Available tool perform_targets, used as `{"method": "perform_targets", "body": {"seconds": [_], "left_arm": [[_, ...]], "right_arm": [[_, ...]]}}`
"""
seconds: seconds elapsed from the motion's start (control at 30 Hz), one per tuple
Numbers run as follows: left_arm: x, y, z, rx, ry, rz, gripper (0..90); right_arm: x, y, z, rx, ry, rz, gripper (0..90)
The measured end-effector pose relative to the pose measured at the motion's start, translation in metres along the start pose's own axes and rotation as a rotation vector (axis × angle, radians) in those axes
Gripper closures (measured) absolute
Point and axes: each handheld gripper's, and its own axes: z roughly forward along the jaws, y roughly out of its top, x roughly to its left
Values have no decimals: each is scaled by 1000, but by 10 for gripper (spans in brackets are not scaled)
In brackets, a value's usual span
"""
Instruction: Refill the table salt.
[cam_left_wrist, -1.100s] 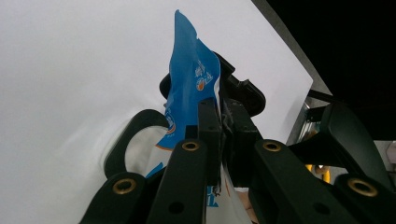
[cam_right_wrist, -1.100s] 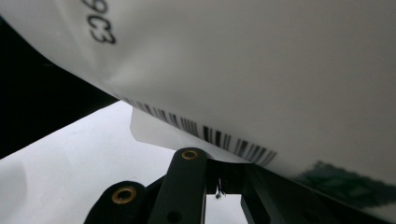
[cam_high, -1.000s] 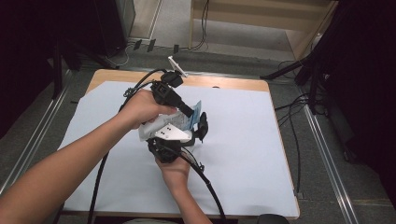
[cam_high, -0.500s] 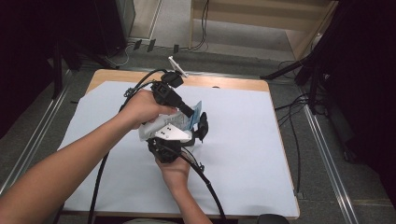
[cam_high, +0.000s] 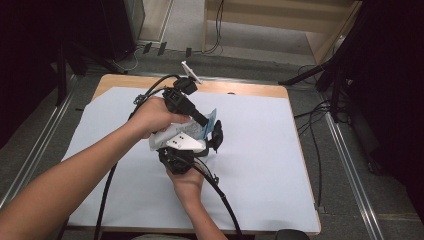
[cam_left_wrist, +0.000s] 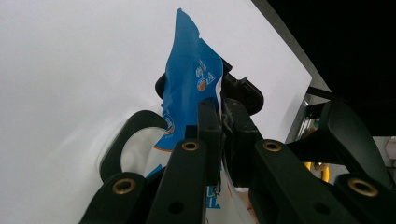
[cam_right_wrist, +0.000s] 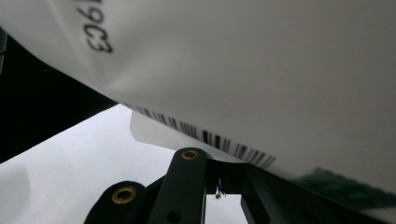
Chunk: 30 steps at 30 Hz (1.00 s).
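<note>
A blue and white packet (cam_high: 209, 123) is held up over the middle of the table, between both grippers. My left gripper (cam_high: 202, 120) comes in from the upper left and points down to the right. Its jaws are shut on the packet's (cam_left_wrist: 191, 88) blue edge, as the left gripper view (cam_left_wrist: 219, 109) shows. My right gripper (cam_high: 216, 137) rises from below in the person's right hand, with its black tips at the packet's right side. In the right gripper view (cam_right_wrist: 224, 173) its jaws are closed together under the packet's white barcoded face (cam_right_wrist: 257, 70).
A white sheet (cam_high: 280, 160) covers the wooden table, whose far edge (cam_high: 240, 89) stays bare. Black cables (cam_high: 222, 195) trail from both grippers toward the near edge. Dark stands and cables (cam_high: 320, 130) crowd the floor on the right, beyond the table's side.
</note>
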Motion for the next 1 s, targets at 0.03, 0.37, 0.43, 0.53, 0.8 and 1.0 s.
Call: {"method": "perform_targets", "body": {"seconds": [0.03, 0.37, 0.43, 0.53, 0.8, 1.0], "left_arm": [[0, 0, 0, 3, -5, 0, 880], [-1, 0, 3, 3, 4, 0, 879], [-1, 0, 3, 12, 6, 7, 879], [-1, 0, 4, 10, 4, 3, 879], [-1, 0, 4, 9, 4, 4, 878], [-1, 0, 4, 10, -1, 3, 878]], "right_arm": [[0, 0, 0, 0, 0, 0, 900], [0, 1, 0, 2, 4, 4, 900], [0, 1, 0, 1, 4, 2, 900], [1, 1, 0, 0, 4, 0, 900], [1, 1, 0, 0, 2, 2, 900], [1, 1, 1, -1, 3, 6, 900]]}}
